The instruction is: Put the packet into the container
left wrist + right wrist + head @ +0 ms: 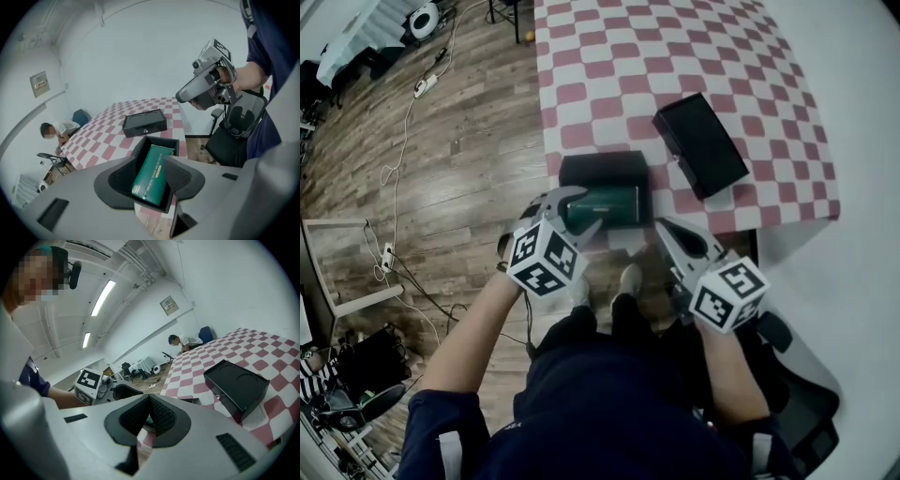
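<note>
A green packet (602, 203) lies inside the open black container (602, 169) at the near edge of the checkered table (609, 66). In the left gripper view the packet (151, 180) rests in the container (164, 142) beneath my left gripper (151, 161). Its jaws stand partly apart above the packet and the pads do not press on it. From the head view the left gripper (574, 214) hovers over the container's near left corner. My right gripper (661, 227) sits off the table edge to the right, and its pads meet at the tips (149, 397) with nothing between them.
A black lid (701, 142) lies on the cloth to the right of the container, also visible as lid (236, 385). A black office chair (232, 136) stands behind my right side. Cables (403, 141) trail over the wooden floor to the left.
</note>
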The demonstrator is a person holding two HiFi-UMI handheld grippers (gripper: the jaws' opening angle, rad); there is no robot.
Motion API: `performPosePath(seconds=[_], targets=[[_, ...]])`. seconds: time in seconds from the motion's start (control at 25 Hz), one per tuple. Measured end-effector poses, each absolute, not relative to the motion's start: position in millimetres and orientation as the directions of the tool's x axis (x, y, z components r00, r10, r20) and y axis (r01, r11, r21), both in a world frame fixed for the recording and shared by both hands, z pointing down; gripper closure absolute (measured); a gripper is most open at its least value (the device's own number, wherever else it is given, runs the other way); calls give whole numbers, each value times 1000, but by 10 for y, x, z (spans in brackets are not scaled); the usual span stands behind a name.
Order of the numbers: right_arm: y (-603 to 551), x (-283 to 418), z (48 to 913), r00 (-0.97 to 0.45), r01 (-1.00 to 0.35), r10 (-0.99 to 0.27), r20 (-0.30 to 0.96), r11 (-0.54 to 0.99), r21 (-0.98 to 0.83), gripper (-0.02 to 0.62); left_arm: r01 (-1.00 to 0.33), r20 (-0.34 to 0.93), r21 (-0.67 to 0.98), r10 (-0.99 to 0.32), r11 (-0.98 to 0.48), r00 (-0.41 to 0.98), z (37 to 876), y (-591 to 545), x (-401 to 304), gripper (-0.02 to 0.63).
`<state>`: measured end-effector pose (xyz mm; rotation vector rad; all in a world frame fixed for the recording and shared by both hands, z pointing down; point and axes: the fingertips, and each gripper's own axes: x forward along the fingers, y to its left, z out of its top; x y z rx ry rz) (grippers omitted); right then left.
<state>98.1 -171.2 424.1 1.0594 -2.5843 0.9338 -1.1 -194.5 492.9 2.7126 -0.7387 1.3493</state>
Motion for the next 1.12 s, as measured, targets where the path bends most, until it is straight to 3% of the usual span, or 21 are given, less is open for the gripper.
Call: performPosePath(seconds=[0.2,0.36,1.12], targets=[[-1697,807,4135,-718,-695,-571,399,556,-456,578,-471,697,-206,-466,-858,544,4762,-1774,-171,513],[-1670,663,4019,-715,-698,-580,390,565,-440,578,-531,650,-188,-511,-826,563,4614,-1651,-350,562],[-1425,279,3594,-692,-721,-624,362,600,-346,580,-704,499,-31,-622,-709,604,4143,-1361,-1097,581]])
